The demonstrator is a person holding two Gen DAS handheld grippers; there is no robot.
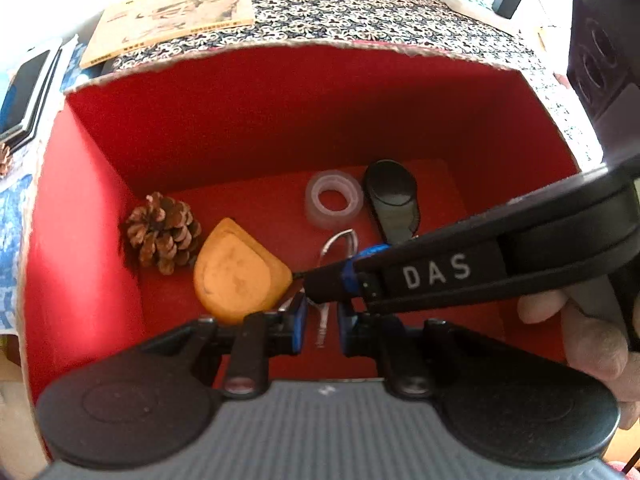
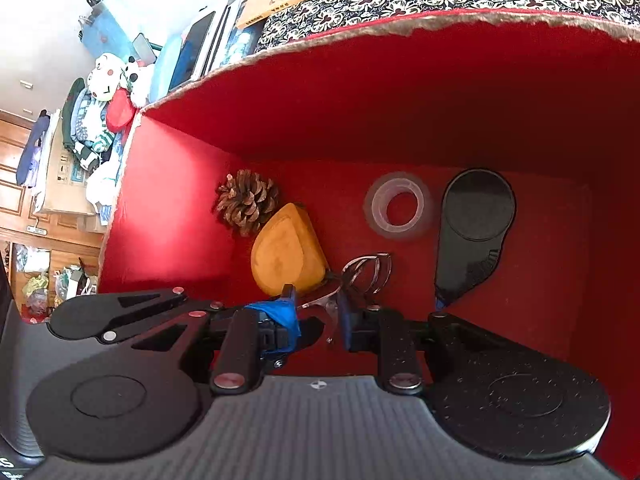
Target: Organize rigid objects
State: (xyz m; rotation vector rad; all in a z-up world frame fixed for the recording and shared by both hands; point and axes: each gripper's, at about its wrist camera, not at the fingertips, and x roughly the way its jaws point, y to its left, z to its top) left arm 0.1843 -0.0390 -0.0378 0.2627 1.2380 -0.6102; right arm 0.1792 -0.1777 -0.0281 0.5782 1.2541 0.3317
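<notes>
Left wrist alone shows thumb point(image 1: 540, 307); both tongs point(image 1: 322, 316) point(image 2: 316, 316) seemingly pinching metal clip point(image 2: 360, 276) inside red box point(image 2: 400, 92).

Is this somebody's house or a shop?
Probably somebody's house, a lived-in room. A stuffed toy sits on piled clothes, and a book lies on a flowery cloth behind the red box.
</notes>
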